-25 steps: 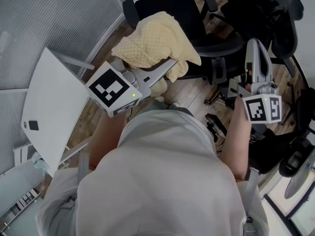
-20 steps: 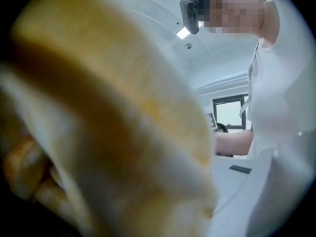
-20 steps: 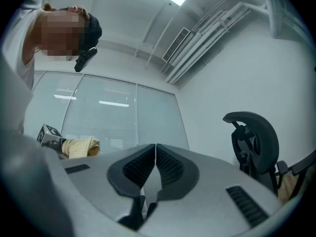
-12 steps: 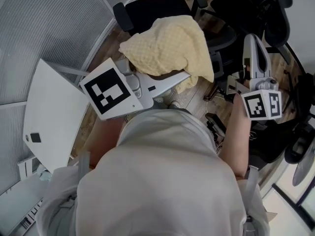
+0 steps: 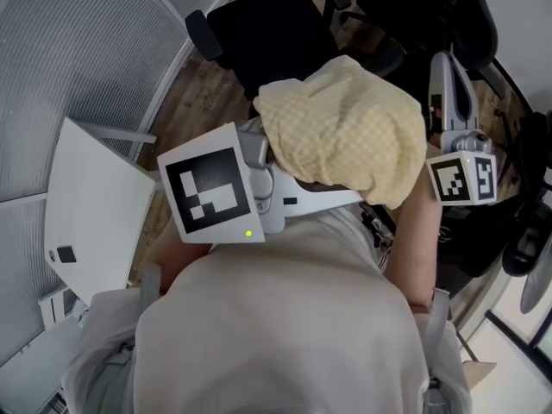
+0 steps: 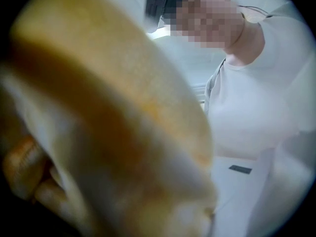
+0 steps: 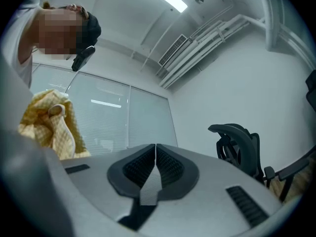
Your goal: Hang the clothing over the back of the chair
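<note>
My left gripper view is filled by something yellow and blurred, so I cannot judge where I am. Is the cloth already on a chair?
Observer: No. The head view shows the yellow cloth bunched over the front of the left hand-held gripper, held up close to the person. The black chair stands beyond it with nothing hung on it.
Operator: Does the right hand-held gripper help to carry the yellow cloth?
Observer: No. Its own view shows the jaws together with nothing between them, and the yellow cloth is off to one side, apart from it.
</note>
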`<state>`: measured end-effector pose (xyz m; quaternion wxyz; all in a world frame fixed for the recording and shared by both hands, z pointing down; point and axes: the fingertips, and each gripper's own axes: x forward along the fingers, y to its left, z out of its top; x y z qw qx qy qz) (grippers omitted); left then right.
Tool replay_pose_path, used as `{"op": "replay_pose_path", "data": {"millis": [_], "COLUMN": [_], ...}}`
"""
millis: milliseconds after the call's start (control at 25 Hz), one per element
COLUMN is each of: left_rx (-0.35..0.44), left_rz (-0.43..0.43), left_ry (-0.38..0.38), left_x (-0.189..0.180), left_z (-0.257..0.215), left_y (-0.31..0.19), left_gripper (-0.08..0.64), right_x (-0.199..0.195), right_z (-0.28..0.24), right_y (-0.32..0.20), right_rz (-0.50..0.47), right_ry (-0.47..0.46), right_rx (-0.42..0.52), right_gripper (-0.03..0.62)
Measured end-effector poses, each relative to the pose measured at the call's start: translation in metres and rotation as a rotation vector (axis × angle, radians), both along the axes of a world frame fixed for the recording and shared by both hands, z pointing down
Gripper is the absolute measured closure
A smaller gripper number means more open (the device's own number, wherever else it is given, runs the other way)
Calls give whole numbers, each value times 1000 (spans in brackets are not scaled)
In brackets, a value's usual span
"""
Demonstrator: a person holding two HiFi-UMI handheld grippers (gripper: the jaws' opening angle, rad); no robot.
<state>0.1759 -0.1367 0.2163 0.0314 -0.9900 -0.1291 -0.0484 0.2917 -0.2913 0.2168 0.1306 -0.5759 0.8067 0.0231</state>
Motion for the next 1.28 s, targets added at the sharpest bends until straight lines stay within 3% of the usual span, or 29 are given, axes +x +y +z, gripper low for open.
{"op": "replay_pose_path", "data": {"millis": [160, 360, 920, 1120, 1280], "left_rx": [-36, -121, -146, -159, -193], "left_rz": [34, -54, -255, -385, -441], "left_ry": [-3, -20, -36, -28, -47], "left_x": [8, 10, 6, -2, -3], "left_z": [12, 38, 81, 99, 116], "left_y": [-6, -49, -146, -181, -199], "left_gripper": [509, 509, 509, 509, 509], "right_x": [11, 9, -5, -7, -11], "right_z": [3, 1, 15, 16, 16], "right_y": [0, -4, -21, -25, -32], "right_rz": [45, 36, 28, 32, 24], "right_ry": [-15, 0, 9, 3, 11], "right_rx": [-16, -5, -38, -48, -51], "right_gripper": [569, 569, 569, 569, 569]}}
